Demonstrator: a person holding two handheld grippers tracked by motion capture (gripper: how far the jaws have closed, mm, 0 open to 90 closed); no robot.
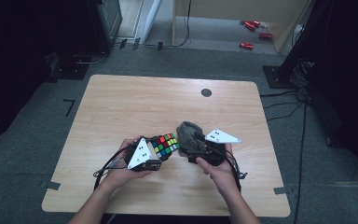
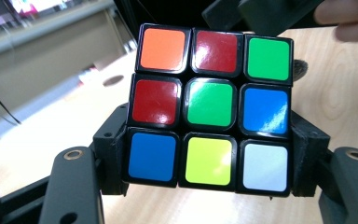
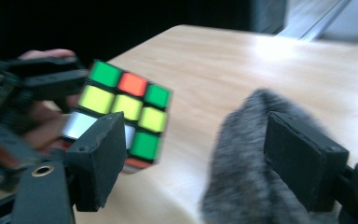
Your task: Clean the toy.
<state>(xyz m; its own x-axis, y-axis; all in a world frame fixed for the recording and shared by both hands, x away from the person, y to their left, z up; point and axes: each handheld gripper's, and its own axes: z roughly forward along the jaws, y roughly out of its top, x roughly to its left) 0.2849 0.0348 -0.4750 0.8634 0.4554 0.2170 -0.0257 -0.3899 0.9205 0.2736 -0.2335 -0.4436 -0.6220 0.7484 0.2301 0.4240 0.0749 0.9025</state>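
Clamped at its sides by the left gripper (image 1: 161, 157), a multicoloured plastic puzzle cube (image 1: 166, 144) sits just left of the grey fuzzy cloth (image 1: 189, 136) draped in the right gripper (image 3: 198, 154), jaws apart.

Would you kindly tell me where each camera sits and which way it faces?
High view: above the person's side, looking forward and down on the table; both forearms show.
Left gripper view: rides the left gripper, looking along jaws clamped on the puzzle cube.
Right gripper view: rides the right gripper, jaws apart beside a grey cloth.
All share the cube.
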